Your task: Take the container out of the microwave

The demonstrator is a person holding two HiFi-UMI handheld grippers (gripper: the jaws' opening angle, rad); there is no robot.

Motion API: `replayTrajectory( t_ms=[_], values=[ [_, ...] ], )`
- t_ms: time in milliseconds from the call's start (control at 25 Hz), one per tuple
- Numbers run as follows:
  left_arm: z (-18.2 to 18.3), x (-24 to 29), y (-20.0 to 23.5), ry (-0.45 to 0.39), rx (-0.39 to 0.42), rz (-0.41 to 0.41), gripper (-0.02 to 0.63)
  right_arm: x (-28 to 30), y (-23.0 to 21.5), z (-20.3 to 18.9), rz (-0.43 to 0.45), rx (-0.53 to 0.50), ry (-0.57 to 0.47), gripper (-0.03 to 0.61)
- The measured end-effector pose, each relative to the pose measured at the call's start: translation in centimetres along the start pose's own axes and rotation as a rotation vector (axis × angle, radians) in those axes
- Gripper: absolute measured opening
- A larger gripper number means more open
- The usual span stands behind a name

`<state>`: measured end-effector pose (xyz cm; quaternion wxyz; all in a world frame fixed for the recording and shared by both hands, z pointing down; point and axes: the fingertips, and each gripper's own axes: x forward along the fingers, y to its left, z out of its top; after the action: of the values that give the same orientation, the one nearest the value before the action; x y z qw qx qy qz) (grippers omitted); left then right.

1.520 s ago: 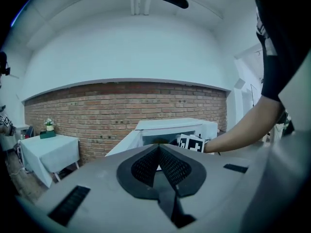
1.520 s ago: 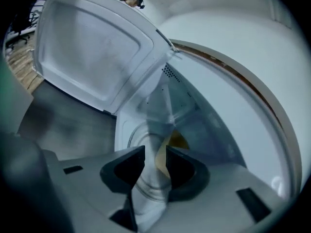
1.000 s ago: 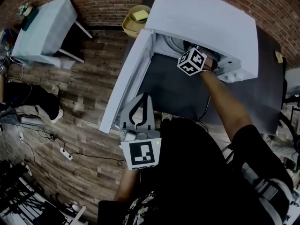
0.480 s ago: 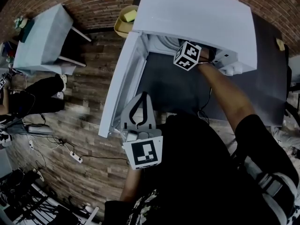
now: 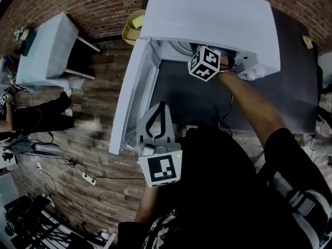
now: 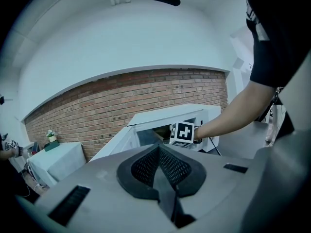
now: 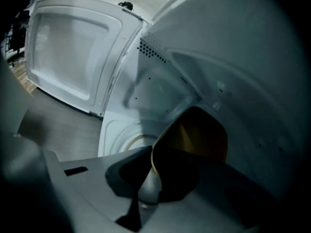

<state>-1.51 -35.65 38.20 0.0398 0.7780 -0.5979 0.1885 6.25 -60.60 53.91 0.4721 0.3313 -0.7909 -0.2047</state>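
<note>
Yellowish container (image 7: 201, 137) — seemingly tilted — inside microwave (image 5: 207, 19)

My right gripper (image 7: 149, 177), jaws having just been closing, pinches the near rim of a rounded, dark yellowish container (image 7: 201, 135) inside the white microwave (image 7: 160, 86), its door (image 7: 68, 47) open at left.

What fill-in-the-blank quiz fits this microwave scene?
1. The microwave door stands ____.
2. The right tool grips a ____ container by its rim.
3. The left tool holds ____.
Missing words: open; yellow; nothing.
Note: the right tool's jaws have just been closing on that rim.
</note>
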Motion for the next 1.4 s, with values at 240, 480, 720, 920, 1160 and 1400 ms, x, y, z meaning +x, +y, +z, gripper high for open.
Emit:
replayTrajectory(
  t_ms=[240, 480, 720, 920, 1160, 1400],
  values=[
    [0.2, 0.2, 0.5, -0.010, -0.002, 0.000, 0.006, -2.8, 2.9, 1.3, 0.087, -0.010, -0.043, 0.083],
    [0.1, -0.1, 0.4, -0.014, -0.010, -0.004, 0.006, -5.4, 5.8, 2.8, 0.156, -0.042, -0.080, 0.083],
    [0.2, -0.5, 0.8, -0.022, -0.028, 0.001, 0.006, -8.0, 7.8, 3.8, 0.218, -0.030, -0.104, 0.083],
    [0.2, -0.4, 0.3, -0.021, -0.018, -0.013, 0.006, -10.3, 9.1, 4.1, 0.268, -0.008, -0.128, 0.083],
    [0.2, 0.2, -0.5, -0.022, -0.012, -0.055, 0.006, -12.9, 10.1, 3.5, 0.298, 0.027, -0.141, 0.083],
    [1.2, 1.7, -2.6, -0.037, 0.004, -0.136, 0.006, -14.8, 10.6, 0.9, 0.301, 0.059, -0.107, 0.083]
  ],
)
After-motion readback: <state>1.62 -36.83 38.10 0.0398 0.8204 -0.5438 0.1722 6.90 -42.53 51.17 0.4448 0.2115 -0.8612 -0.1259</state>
